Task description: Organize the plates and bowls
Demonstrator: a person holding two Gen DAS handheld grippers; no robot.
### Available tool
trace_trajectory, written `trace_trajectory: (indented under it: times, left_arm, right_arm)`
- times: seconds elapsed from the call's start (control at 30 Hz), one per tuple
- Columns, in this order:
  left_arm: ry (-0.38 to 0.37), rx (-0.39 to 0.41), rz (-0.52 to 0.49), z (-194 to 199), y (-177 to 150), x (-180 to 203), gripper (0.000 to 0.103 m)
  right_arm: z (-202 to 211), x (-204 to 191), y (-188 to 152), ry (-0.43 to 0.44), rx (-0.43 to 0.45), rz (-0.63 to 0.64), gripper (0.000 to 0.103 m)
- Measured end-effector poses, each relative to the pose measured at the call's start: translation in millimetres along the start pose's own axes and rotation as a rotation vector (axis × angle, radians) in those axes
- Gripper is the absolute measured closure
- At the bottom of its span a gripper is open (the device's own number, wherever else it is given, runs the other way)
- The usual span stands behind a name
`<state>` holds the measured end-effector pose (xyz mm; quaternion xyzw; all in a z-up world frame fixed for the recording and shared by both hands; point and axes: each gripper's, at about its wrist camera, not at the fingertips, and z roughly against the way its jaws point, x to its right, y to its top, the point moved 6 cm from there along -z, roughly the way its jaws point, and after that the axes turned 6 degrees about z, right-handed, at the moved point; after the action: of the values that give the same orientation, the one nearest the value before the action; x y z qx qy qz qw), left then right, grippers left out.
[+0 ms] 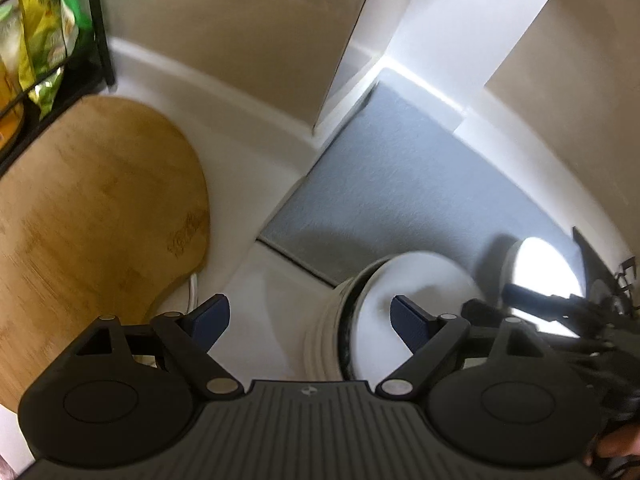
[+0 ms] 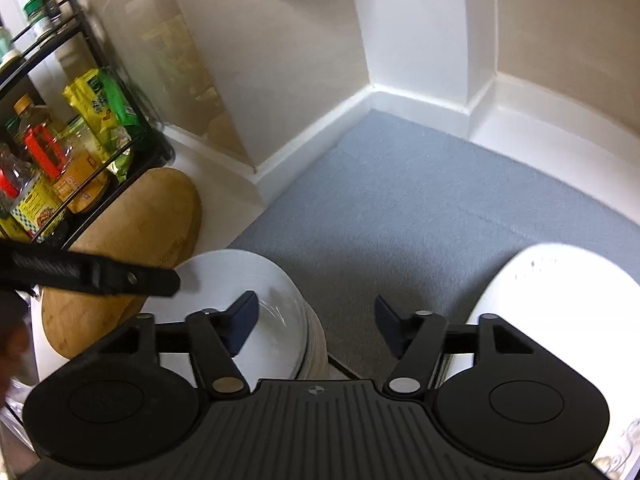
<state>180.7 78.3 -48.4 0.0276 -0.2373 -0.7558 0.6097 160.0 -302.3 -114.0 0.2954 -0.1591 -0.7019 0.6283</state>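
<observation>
A stack of white plates (image 2: 276, 320) stands at the near edge of a grey mat (image 2: 420, 208); in the left wrist view the stack (image 1: 384, 320) looks tilted and blurred. A second white dish (image 2: 560, 288) sits to the right on the mat, also seen in the left wrist view (image 1: 548, 268). My left gripper (image 1: 310, 320) is open and empty, its right finger over the stack. My right gripper (image 2: 316, 320) is open and empty, spanning the gap between the stack and the dish. The left gripper's finger (image 2: 120, 278) reaches over the stack.
A round wooden cutting board (image 1: 92, 216) lies on the white counter to the left. A black wire rack (image 2: 60, 152) with bottles and packets stands at the far left. White walls and a corner close the back.
</observation>
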Motion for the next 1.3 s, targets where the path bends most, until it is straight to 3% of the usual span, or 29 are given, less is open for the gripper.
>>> trace_trajectory:
  times: [0.07,0.23,0.5,0.63,1.03,1.3]
  left_arm:
    - [0.003,-0.017,0.008,-10.3,-6.0,-1.9,0.006]
    - [-0.001,-0.014,0.01,-27.7,-13.2,0.5,0.006]
    - [-0.011,-0.08,0.017,-53.4,-17.3,1.5,0.006]
    - [0.0,-0.082,0.017,-59.6,-15.5,-0.8,0.0]
    - [-0.097,-0.132,0.004,-73.7,-13.4,2.4,0.0]
    - [-0.193,-0.108,-0.018,-79.6,-13.2,-2.9,0.0]
  right_arm:
    - [-4.1,2.5,-4.5,0.008,-0.028,-0.022,0.031]
    - [-14.7,7.0,-15.8,0.025,-0.099,-0.074,0.03]
    - [-34.0,9.1,-20.3,0.028,-0.179,-0.097,0.029]
    - [-42.1,10.8,-23.6,0.034,-0.204,-0.121,0.028]
    - [-54.1,8.3,-20.3,0.037,-0.218,-0.106,0.016]
    - [-59.7,3.4,-20.8,0.025,-0.222,-0.033,0.0]
